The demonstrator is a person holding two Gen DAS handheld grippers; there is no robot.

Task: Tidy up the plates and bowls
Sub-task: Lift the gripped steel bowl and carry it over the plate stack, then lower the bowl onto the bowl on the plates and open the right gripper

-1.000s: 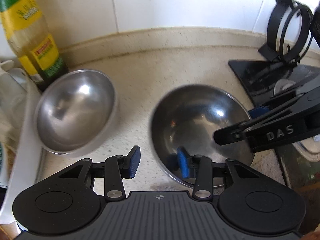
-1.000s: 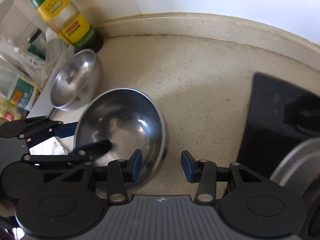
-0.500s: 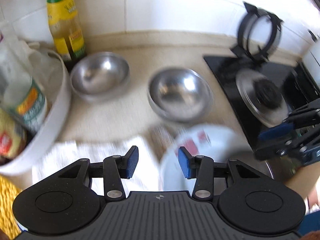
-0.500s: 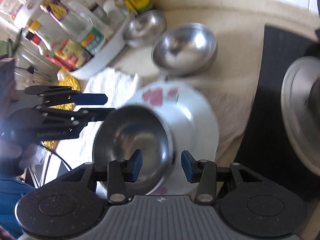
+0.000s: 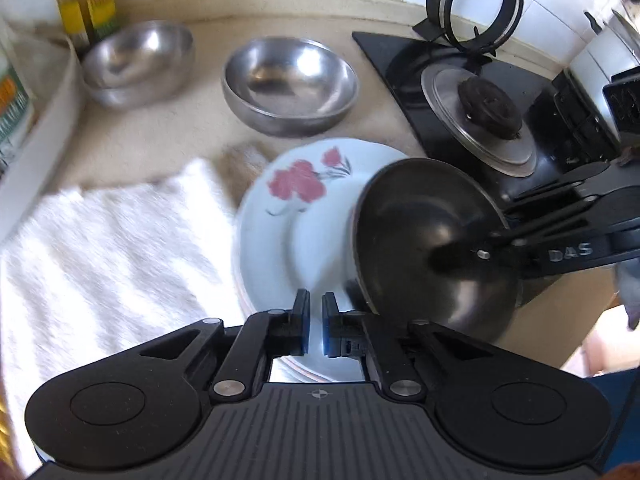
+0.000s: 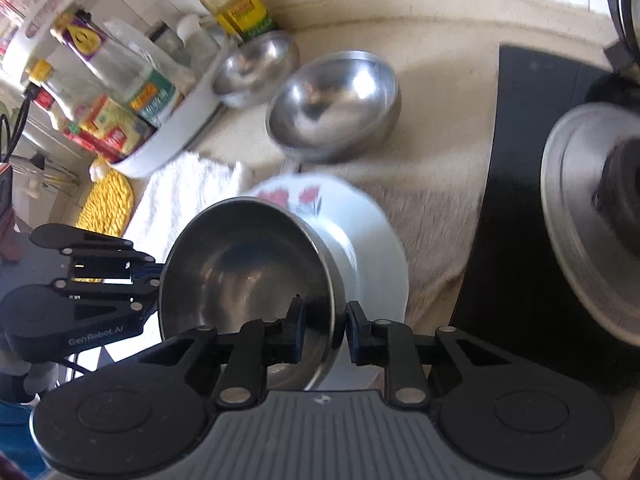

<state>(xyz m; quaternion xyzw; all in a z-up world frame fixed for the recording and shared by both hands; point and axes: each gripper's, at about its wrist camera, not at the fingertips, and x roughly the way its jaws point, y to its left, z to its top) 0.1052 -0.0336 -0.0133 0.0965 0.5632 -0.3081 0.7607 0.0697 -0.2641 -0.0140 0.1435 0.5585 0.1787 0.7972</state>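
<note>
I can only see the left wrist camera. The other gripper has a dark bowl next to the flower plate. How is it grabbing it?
Observer: The right gripper has just closed on the rim of the bowl, with one finger inside and one outside.
Child: Is anything beside the white towel that I can't see?
Observer: Yes, a yellow woven mat lies by the towel.
Child: What's in the white tub on my left?
Observer: The white tub holds bottles and colourful packets.
</note>
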